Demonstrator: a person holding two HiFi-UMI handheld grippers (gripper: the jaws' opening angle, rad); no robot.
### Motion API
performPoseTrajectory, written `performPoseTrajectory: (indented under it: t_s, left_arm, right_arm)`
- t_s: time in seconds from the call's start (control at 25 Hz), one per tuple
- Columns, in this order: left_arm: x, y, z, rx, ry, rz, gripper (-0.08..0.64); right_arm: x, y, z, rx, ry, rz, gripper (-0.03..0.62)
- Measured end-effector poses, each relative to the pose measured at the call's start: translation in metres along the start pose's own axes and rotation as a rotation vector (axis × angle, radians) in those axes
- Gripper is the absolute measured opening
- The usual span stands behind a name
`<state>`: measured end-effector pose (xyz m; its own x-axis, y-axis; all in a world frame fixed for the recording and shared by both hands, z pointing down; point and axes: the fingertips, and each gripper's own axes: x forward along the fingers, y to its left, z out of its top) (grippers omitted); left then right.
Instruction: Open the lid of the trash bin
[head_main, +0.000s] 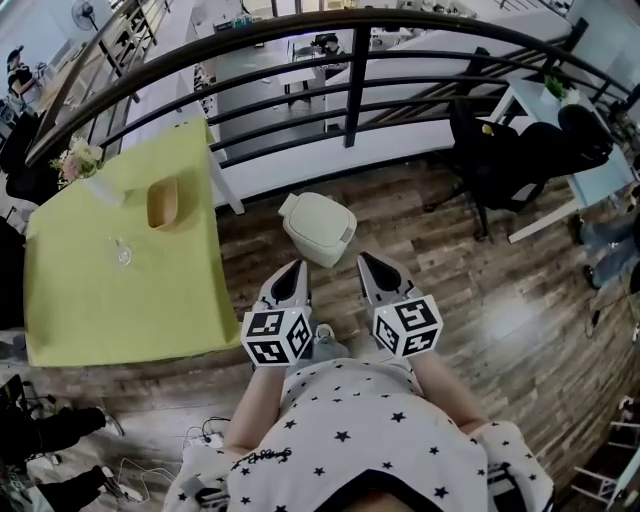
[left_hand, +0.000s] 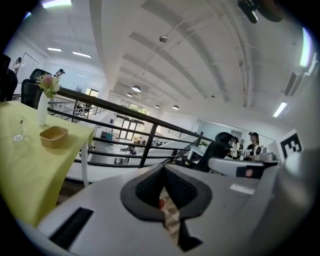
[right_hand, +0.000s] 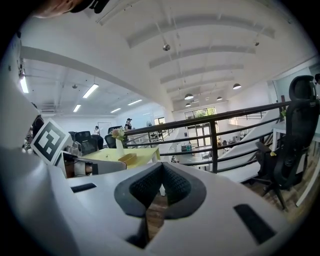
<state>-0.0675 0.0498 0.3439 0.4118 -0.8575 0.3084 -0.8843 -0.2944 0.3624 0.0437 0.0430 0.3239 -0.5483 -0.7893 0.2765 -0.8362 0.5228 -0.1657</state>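
Wooden floor (head_main: 500, 300) beside railing (head_main: 355, 95) | trash bin (head_main: 319, 228) closed | left gripper (head_main: 296, 268), right gripper (head_main: 368, 262) just short of trash bin, aimed at it, likely pre-approach | both tongs pinched together, empty

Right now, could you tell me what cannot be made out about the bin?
Head view: the bin shows from above only; hinge, sides, any pedal hidden under its lid.
Left gripper view: no bin; the left gripper itself fills the lower frame.
Right gripper view: likewise, behind the right gripper.
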Motion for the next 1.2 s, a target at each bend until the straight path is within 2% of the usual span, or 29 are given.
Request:
performPoseTrajectory:
  t_s: [0.28,0.6,1.2]
  left_arm:
    - [0.038,0.038,0.012,0.019,0.034,-0.007,0.012]
    - [0.076,0.071,0.016,-0.01,0.076,-0.001,0.012]
    - [0.163,0.117,-0.018,-0.067,0.134,0.073,0.012]
  right_arm:
    - [0.052,-0.014,0.003,0.011,0.021,-0.026,-0.006]
    - [0.098,-0.039,-0.001,0.036,0.052,-0.045,-0.006]
    - [0.182,-0.115,-0.059,0.037,0.178,-0.025,-0.006]
